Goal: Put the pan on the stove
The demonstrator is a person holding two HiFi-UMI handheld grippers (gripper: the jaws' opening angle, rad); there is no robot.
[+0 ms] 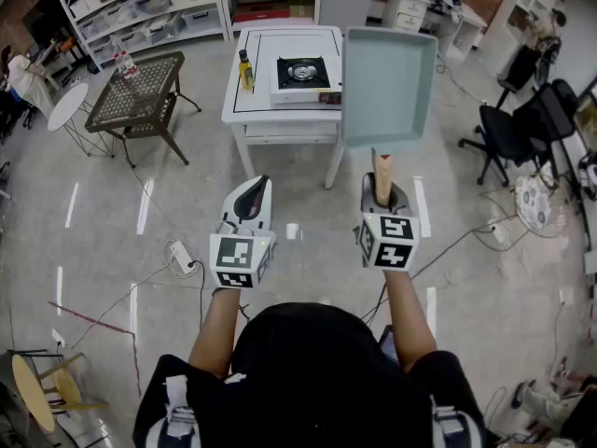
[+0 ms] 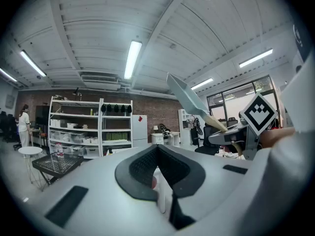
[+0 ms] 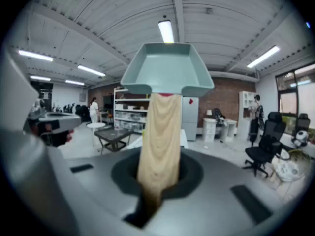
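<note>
On the far left stands a small dark table (image 1: 140,91) on the floor. The left gripper (image 1: 250,194) is squeezed closed and has nothing in it. Ahead of it is a white tabletop (image 1: 256,101). A yellow bottle (image 1: 245,69) stands on it, and just to the right of the bottle sits the stove (image 1: 301,73). The pan (image 1: 388,86) is light blue and square. It is up in the air, to the right of the stove, not on it. The right gripper (image 1: 383,192) is squeezed tight on the pan's wooden handle (image 1: 382,171) and holds the pan up. A black chair (image 1: 508,138) stands on the far right.
</note>
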